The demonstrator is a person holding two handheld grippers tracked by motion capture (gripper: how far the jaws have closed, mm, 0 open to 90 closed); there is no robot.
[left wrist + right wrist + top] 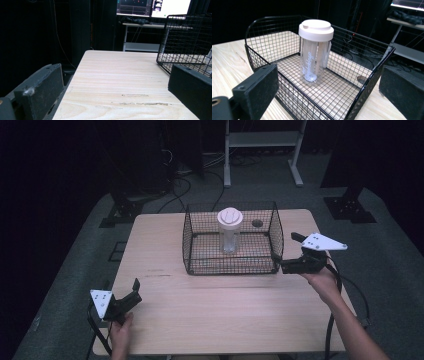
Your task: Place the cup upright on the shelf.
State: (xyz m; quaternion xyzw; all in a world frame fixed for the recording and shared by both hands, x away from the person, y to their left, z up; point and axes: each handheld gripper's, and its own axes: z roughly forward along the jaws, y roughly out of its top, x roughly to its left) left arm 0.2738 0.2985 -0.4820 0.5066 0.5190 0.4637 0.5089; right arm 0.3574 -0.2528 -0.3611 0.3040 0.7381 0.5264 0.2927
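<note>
From where I stand, the work looks to be at the approach step: the right gripper [286, 262] hangs at the right wall of the black wire mesh basket [187, 242], its fingers [255, 91] spread apart and holding nothing. Inside the basket, standing upright near the middle of its floor, is the clear plastic bottle with a white round lid [229, 231]. In the right gripper view the bottle [315, 53] sits ahead of the fingers, beyond the near wire wall, between them in line but well apart from both. I judge the next move calls for lifting over the rim and coming down around the bottle without snagging the wire. The left gripper [131, 296] rests low at the near left corner of the pale wooden tabletop [210, 310], fingers released too, far from the basket.
</note>
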